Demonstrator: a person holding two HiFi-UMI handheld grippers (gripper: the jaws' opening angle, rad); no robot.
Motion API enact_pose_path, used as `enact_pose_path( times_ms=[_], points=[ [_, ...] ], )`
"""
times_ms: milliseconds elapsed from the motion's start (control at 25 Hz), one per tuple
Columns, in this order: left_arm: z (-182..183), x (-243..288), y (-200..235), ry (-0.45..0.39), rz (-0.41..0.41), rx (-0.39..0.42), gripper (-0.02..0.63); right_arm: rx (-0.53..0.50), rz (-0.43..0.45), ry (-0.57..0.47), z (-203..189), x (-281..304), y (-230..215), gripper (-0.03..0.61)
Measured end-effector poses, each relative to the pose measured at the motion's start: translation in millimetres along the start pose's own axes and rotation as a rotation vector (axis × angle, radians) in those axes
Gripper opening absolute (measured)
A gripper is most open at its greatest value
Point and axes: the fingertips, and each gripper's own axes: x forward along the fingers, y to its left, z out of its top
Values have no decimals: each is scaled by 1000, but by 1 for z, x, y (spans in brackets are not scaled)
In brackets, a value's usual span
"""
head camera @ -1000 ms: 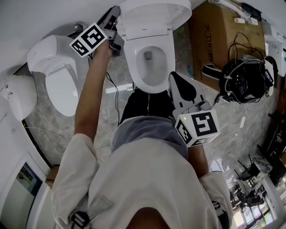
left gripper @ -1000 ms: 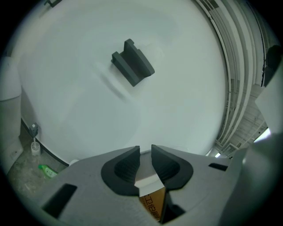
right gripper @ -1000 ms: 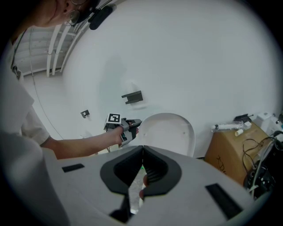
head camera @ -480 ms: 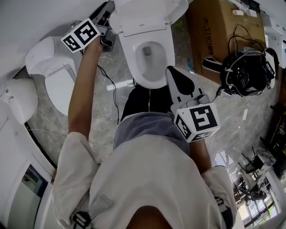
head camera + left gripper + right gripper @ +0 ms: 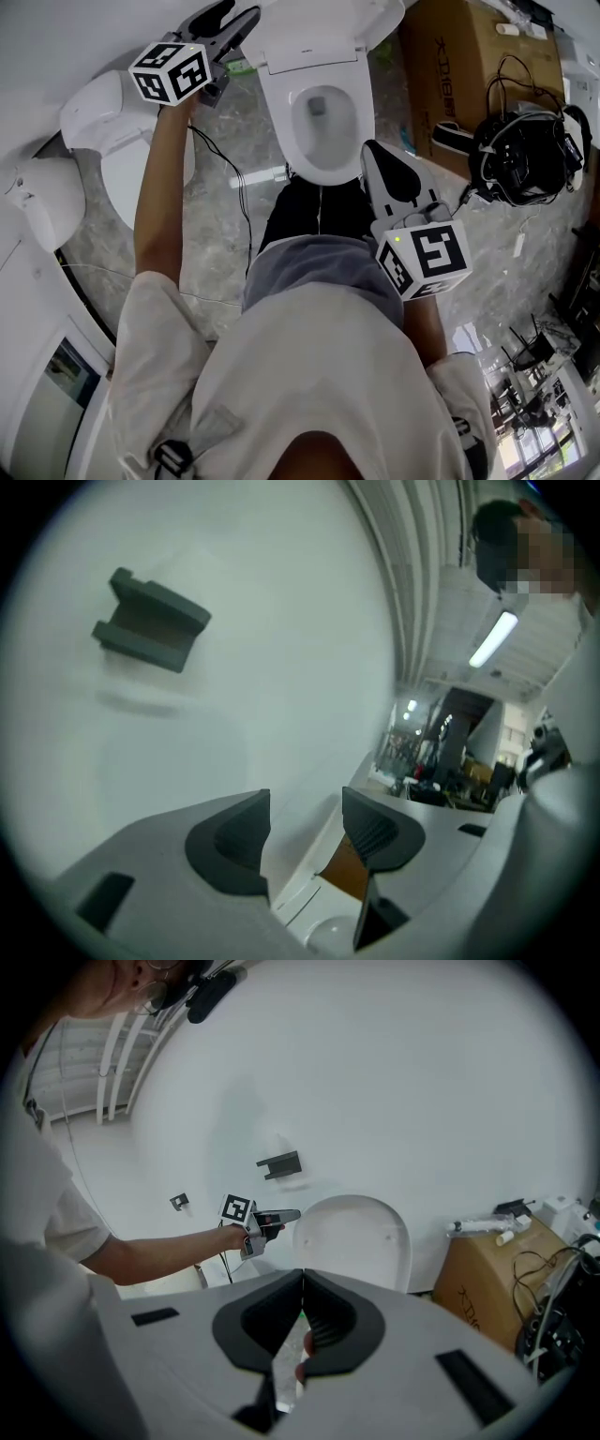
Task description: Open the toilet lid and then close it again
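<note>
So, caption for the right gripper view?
Shut right gripper faces raised toilet lid; left gripper just opened, empty, beside it.

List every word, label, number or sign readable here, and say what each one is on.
Cardboard box: dark print on one face, too blurred to read.
Toilet lid: a small grey mark near the hinge, too small to read.
Left gripper (its jaws have just been opening, nothing between them) and right gripper: cubes carry black-and-white square codes, no letters.
No text can be quoted.
</note>
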Motion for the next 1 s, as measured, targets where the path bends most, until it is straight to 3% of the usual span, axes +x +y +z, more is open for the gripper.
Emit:
enact_pose_path(
  times_ms=[160,360,760,1000],
  points=[
    [-4,5,-6,139,-33,253,221,2,-7,1,-3,-4,-1,11],
    [-4,13,-7,249,-73,418,221,6,-13,6,-10,-10,-3,11],
    [5,28,-17,297,-188,462,219,26,-53,28,-25,-18,-3,11],
    [5,29,-24,294,-204,480,189,36,-45,52,-42,-22,3,11]
  ],
)
